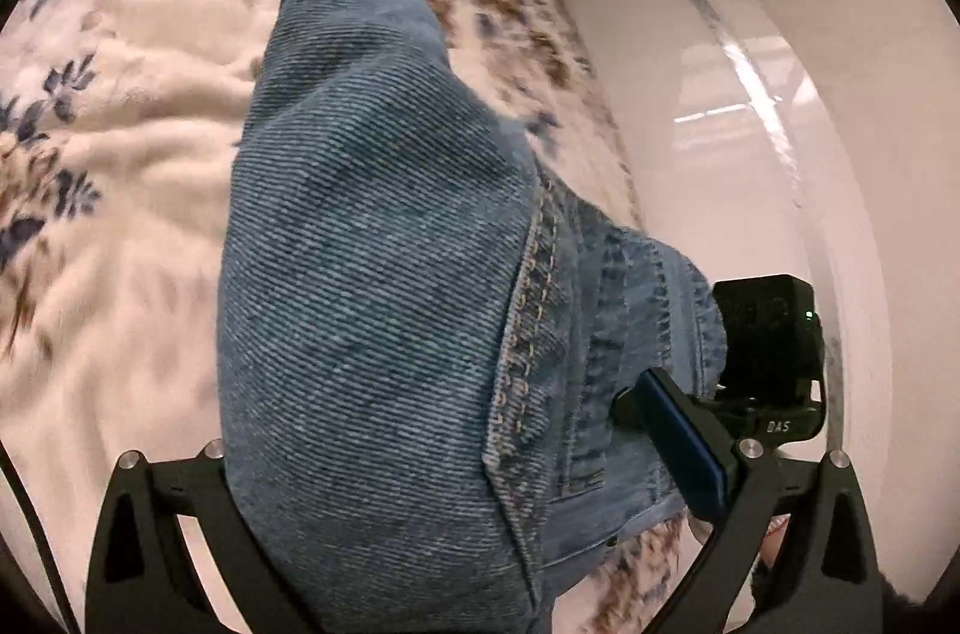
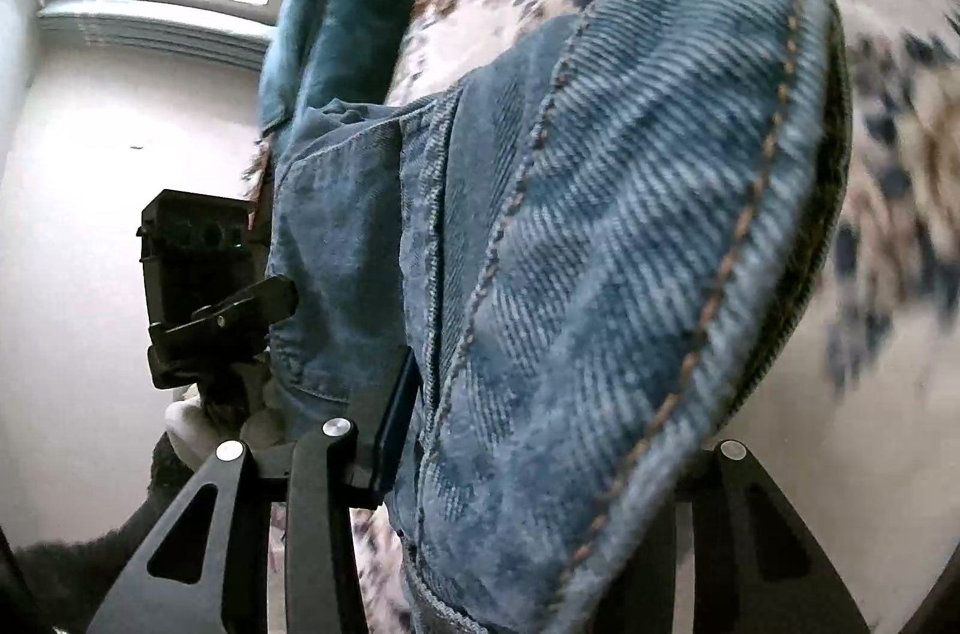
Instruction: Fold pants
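The jeans [image 1: 372,310] are lifted off the floral bedspread [image 1: 120,190], bunched thick in both tongs, left tongs [image 1: 456,514] and right tongs [image 2: 540,454] each pinching denim. The hem at 12 o'clock drags; heavy fabric could slip out or fold crooked.

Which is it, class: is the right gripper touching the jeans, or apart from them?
Touching. In the right wrist view the jeans fill the right gripper; its inner finger pad presses flat against the denim.
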Available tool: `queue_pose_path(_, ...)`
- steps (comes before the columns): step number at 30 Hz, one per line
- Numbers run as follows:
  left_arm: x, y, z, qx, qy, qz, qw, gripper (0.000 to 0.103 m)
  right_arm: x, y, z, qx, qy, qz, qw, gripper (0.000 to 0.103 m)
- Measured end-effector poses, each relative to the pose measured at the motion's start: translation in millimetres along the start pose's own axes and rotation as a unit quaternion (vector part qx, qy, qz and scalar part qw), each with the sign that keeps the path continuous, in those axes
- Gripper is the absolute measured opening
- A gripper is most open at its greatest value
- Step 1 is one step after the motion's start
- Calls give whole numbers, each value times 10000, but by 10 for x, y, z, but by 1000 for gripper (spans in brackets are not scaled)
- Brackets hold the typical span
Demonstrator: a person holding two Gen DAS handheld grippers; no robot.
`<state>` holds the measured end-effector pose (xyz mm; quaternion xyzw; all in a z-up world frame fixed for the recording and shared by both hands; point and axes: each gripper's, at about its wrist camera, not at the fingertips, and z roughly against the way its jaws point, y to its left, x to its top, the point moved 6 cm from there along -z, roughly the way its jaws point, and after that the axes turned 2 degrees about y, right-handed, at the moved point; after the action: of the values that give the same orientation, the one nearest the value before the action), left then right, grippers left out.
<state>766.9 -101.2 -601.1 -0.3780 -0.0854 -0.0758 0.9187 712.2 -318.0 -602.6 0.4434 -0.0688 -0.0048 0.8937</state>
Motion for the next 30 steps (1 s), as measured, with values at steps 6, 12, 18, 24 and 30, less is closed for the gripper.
queue_pose_path(6,-93,1079,-562,554,483,780,9942,100,420,-821,-494,-736,-47,-888,9933,53)
queue_pose_path(12,-213,867,-377,1312,434,274,9900,101,366,-654,-664,-1434,28,-870,9858,82)
queue_pose_path(18,-550,325,232,3201,-239,-478,9459,101,8,-91,-190,-3594,-620,-175,9310,92)
queue_pose_path(24,-761,-77,644,3508,-442,-576,9336,101,-706,686,256,-4396,-957,0,8931,92)
queue_pose_path(30,-1046,-932,1248,3525,-673,-703,9307,101,-1264,1597,866,-4399,-1460,-126,8860,92)
